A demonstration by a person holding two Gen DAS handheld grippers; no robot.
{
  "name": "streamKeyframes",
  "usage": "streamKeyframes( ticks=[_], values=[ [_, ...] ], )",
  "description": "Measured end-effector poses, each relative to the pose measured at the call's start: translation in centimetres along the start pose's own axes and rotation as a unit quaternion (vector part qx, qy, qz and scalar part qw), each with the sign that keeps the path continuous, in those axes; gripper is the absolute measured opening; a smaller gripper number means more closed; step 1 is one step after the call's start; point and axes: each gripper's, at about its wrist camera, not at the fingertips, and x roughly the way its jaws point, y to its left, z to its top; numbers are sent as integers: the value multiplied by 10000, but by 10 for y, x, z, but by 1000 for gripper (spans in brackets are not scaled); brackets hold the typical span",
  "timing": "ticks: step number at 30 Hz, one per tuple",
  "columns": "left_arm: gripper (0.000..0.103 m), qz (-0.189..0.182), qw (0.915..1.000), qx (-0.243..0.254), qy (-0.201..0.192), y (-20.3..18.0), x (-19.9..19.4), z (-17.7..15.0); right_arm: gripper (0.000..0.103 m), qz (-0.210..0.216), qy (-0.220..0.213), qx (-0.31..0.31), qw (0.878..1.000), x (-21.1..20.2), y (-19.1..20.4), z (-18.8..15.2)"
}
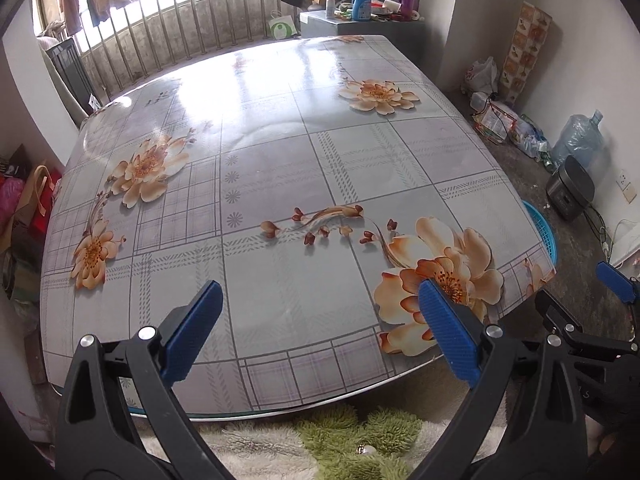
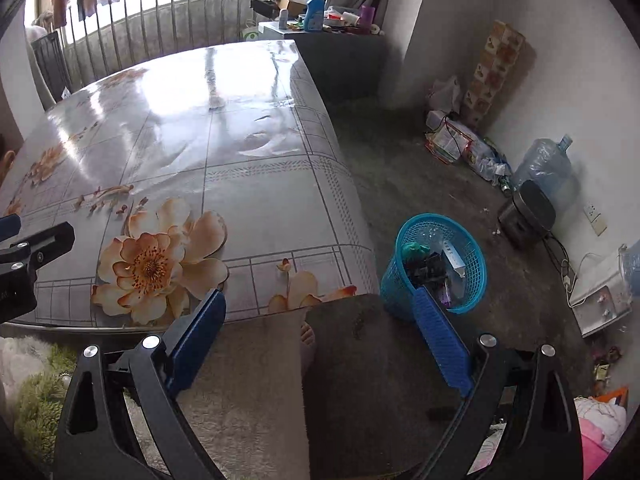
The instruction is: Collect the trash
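A blue plastic basket (image 2: 468,276) stands on the floor beside the table's right corner and holds several pieces of trash, among them a white box (image 2: 453,261) and a green wad (image 2: 414,249). Its rim also shows in the left wrist view (image 1: 545,229). My left gripper (image 1: 320,300) is open and empty above the near edge of the floral table (image 1: 280,152). My right gripper (image 2: 320,312) is open and empty, off the table's corner, just left of the basket. The right gripper also shows in the left wrist view (image 1: 580,300).
A dark cooker (image 2: 528,212) and a large water jug (image 2: 548,164) stand by the right wall, with bags and wrappers (image 2: 460,140) behind them. A cluttered cabinet (image 2: 332,24) stands past the table. A fluffy white and green rug (image 1: 340,440) lies below the table's near edge.
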Motion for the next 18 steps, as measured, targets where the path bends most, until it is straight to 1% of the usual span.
streamKeyframes(
  ticks=[3,10,18],
  values=[
    [94,-19,9999,113,-1,-6,-2,-1,92,-89,75,77,9999,1,-4,-2],
    [94,39,9995,318,-76,-14,-5,2,92,-334,78,164,9993,1,-15,-4],
    [94,116,9981,558,-239,-26,-12,7,92,-417,80,269,9987,2,-27,-6]
  ],
)
